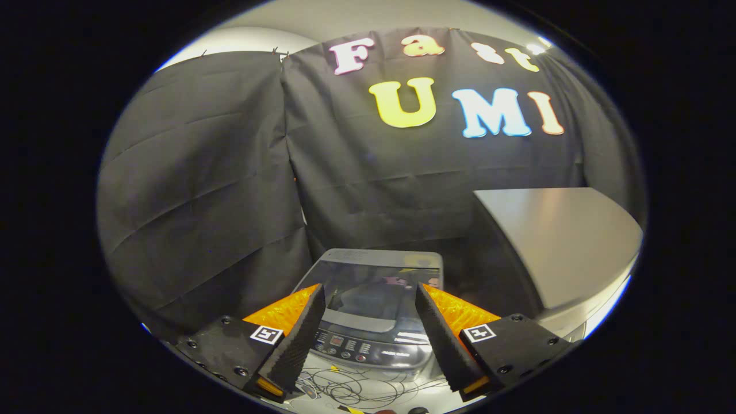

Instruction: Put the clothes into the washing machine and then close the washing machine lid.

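The gripper [371, 290] is standing with its fingers spread wide apart — nothing is lying between them and neither finger is pressing on anything. It is hovering above the floor, looking down and forward onto the washing machine [374, 310].

The washing machine is sitting just ahead of the fingers and showing in the gap between them. Its lid [374, 282] is lying flat and closed, the glossy dark panel reflecting the booth. The control panel [359, 347], with a row of small buttons, is running along the near edge of the machine, closest to the fingers.

A tangle of thin cables [351, 388] is lying on the pale floor below the machine's near edge, under and between the finger bases.

A grey table [552, 241] is standing beside the machine on the right, its top well above the lid. Black cloth is hanging behind and to the left of the machine.

Clothes — I cannot tell where any are lying; the reflection in the lid is hiding the drum's contents.
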`<move>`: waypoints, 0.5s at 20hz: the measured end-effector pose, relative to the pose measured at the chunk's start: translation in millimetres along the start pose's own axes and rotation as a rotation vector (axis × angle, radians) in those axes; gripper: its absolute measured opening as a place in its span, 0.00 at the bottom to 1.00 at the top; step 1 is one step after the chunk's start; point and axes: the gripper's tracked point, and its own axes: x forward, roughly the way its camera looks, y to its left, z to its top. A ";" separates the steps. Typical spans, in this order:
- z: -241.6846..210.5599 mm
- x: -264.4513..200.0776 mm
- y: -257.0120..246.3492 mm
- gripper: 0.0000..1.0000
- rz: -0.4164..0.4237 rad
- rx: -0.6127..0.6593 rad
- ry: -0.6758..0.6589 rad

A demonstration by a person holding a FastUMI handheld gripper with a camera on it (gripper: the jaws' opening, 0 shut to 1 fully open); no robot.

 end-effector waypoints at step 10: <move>13.4 -130.3 -147.5 0.98 -0.189 0.018 -0.164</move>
